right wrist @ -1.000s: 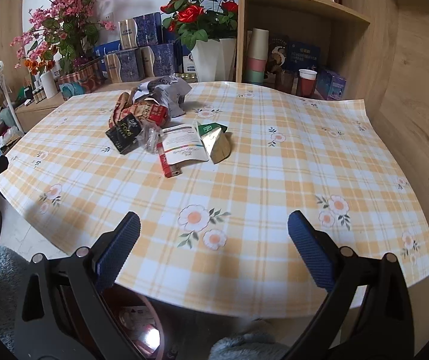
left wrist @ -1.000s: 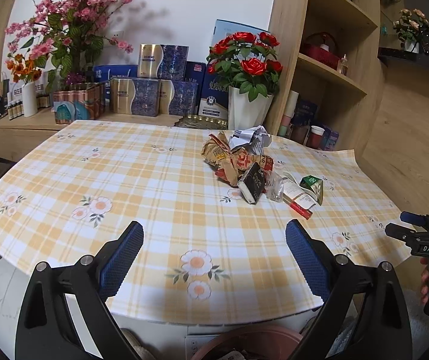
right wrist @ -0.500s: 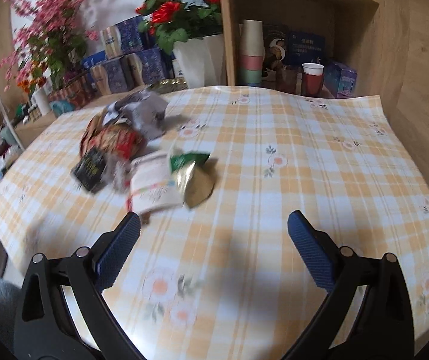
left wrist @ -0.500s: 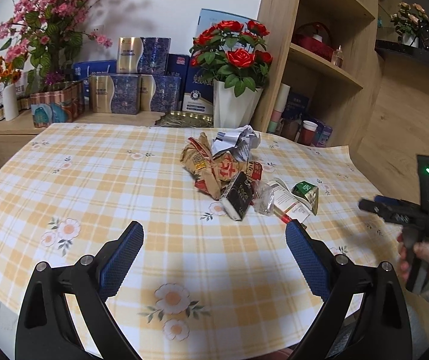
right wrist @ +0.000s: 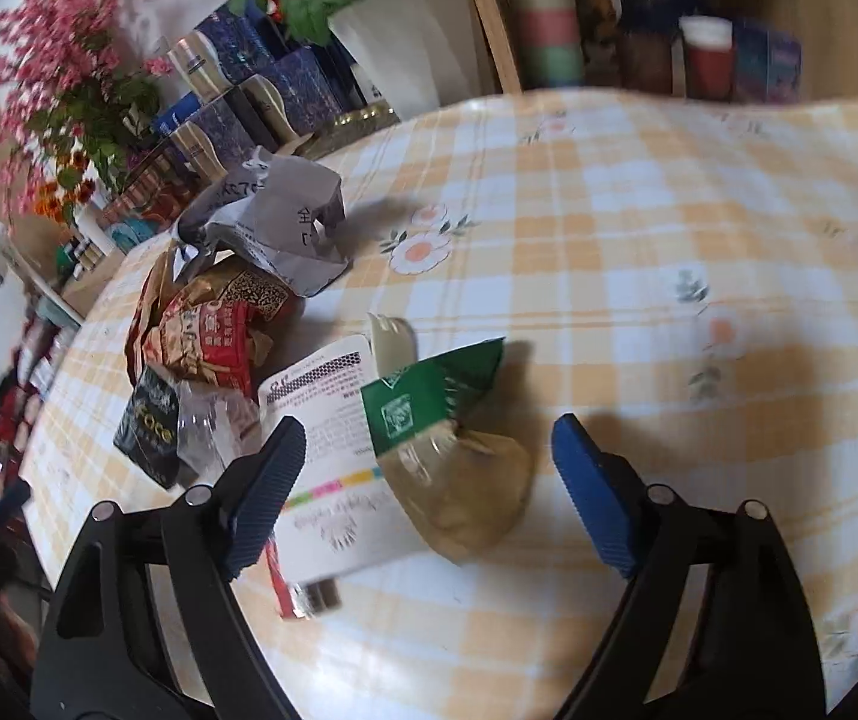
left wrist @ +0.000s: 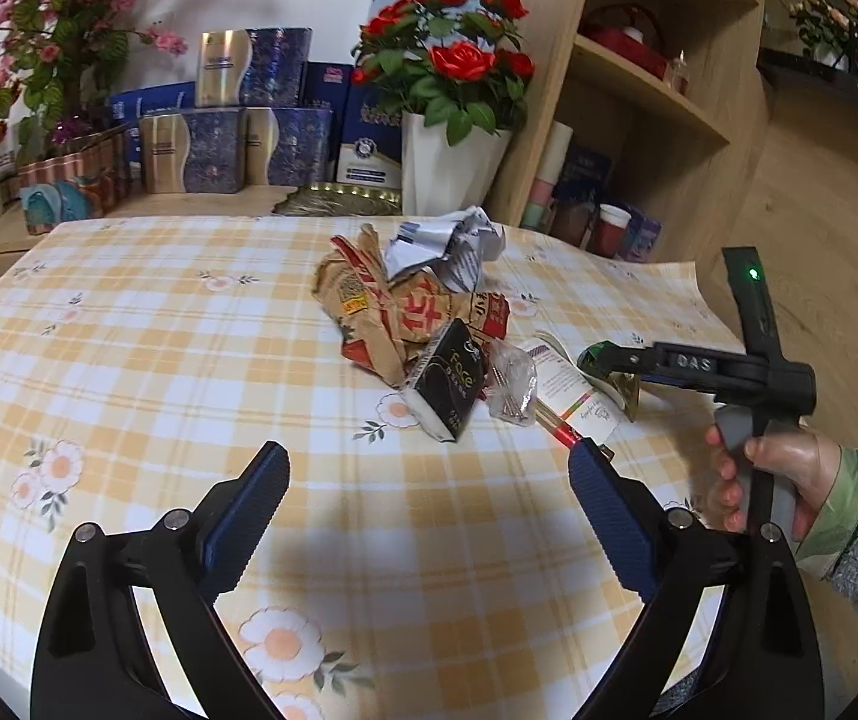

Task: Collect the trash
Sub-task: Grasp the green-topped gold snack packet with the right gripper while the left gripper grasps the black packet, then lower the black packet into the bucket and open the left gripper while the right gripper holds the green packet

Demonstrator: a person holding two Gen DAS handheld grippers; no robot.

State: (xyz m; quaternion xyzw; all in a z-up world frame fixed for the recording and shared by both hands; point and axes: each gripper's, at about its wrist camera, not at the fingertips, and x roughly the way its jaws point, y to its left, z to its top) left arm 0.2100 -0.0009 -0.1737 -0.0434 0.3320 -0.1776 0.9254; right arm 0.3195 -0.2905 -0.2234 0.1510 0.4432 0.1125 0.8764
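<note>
A heap of trash lies on the checked tablecloth (left wrist: pixel 189 360): crumpled white paper (left wrist: pixel 447 240), a brown and red wrapper (left wrist: pixel 393 312), a black box (left wrist: pixel 450 384), clear plastic (left wrist: pixel 513 378) and a white carton (left wrist: pixel 567 390). A green and gold pouch (right wrist: pixel 447 438) lies against the white carton (right wrist: pixel 333 480). My right gripper (right wrist: pixel 429 450) straddles this pouch; its jaws are closing and the pads stand clear of it. In the left wrist view the right gripper (left wrist: pixel 612 360) hides part of the pouch, a hand (left wrist: pixel 777 468) on its handle. My left gripper (left wrist: pixel 429 468) is open and empty, short of the heap.
Behind the table stand a white vase of red roses (left wrist: pixel 447 162), blue gift boxes (left wrist: pixel 249 120) and pink flowers (left wrist: pixel 57 30). A wooden shelf unit (left wrist: pixel 639 90) with cups (left wrist: pixel 612 228) rises at the back right. The cloth's corner (left wrist: pixel 693 282) curls up there.
Both grippers moved in toward the heap. The right one dropped over the green and gold pouch, tilted, and its jaws narrowed a little. It now reaches into the left wrist view.
</note>
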